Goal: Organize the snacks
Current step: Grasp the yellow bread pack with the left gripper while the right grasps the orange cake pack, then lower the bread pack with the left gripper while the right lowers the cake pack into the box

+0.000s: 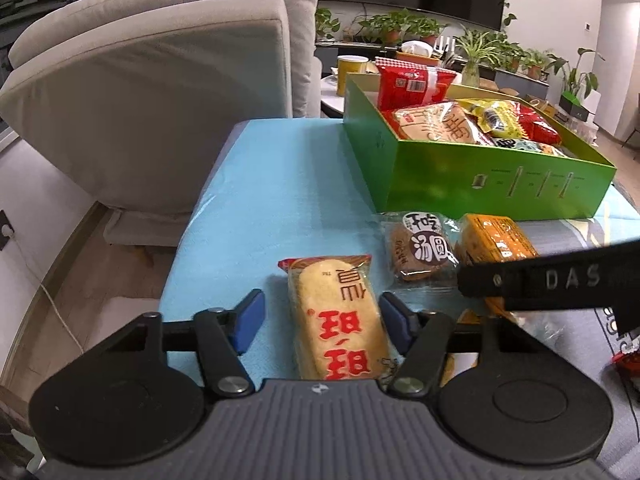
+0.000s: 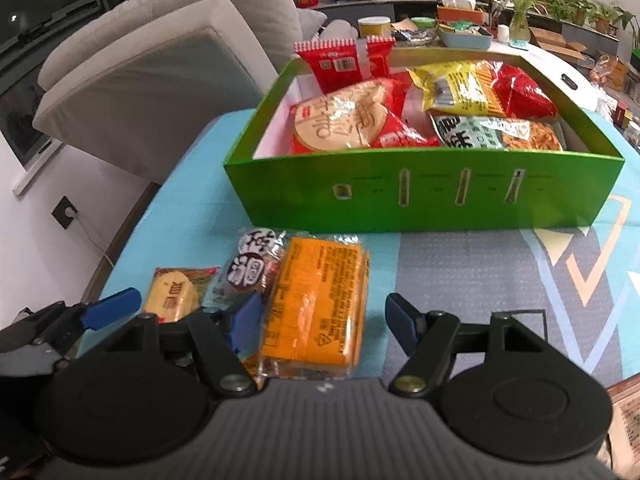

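Left gripper (image 1: 322,322) pitched down over rice cracker packet (image 1: 340,320), fingers spread, left pad clear. Right gripper (image 2: 320,320) likewise angled, fingers apart astride orange packet (image 2: 316,300). Green box (image 2: 420,196) at 12 o'clock, holding snacks.

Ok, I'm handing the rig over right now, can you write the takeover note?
Left gripper: open, straddling the rice cracker packet on the table, not clamped.
Right gripper: open, around the orange packet, pads clear of it.
Cookie packet: lies between those two, untouched.
Done: green box behind them already holds several snack bags.
Left: at least these three packets still go into the box.
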A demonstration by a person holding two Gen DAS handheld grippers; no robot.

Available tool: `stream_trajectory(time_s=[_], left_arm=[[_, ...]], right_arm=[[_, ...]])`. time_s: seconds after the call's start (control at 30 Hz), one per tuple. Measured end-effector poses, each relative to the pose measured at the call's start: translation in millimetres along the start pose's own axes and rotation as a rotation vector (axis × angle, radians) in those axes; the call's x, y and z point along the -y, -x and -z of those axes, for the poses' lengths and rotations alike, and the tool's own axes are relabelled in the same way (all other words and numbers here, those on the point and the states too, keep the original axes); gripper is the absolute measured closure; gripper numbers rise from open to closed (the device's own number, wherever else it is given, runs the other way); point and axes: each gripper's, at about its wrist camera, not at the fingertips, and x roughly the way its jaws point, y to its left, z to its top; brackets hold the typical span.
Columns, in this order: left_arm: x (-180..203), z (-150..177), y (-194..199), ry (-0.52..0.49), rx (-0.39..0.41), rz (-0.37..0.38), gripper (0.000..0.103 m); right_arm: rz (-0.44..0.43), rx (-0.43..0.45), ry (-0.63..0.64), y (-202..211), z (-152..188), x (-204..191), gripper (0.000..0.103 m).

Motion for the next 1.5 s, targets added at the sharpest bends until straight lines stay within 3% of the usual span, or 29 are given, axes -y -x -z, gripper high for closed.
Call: stream_trajectory(time_s=[0.07,0.1,0.6,0.87,1.5], left_arm=[[1.1,-0.3,1.0,-0.014,0.005,-0.004,0.067],[1.3,-0.4,2.1,-0.015,0.007,-0.004,0.068],[22.3,-13.3,48.2,-0.046,0.11,0.048,0.069],[49.7,-27.1,65.0,-0.113,0.162,0.099,0.069],[98.0,-63.2,40.0,-0.192,0.195,0.147,0.068]], right_arm=[[-0.009,0.0,0.005,1.2,2.6,2.5,0.026],[-0.006,0.004,0.007,3.5,4.2,4.1,0.027],[-0.078,0.149,0.003,61.5,14.4,26.0,0.027],[-0.1,0.227,-0.013,84.6,7.5,43.8,0.027],[-0.07,0.34,-0.058,89.8,-40.0,99.6,0.027]])
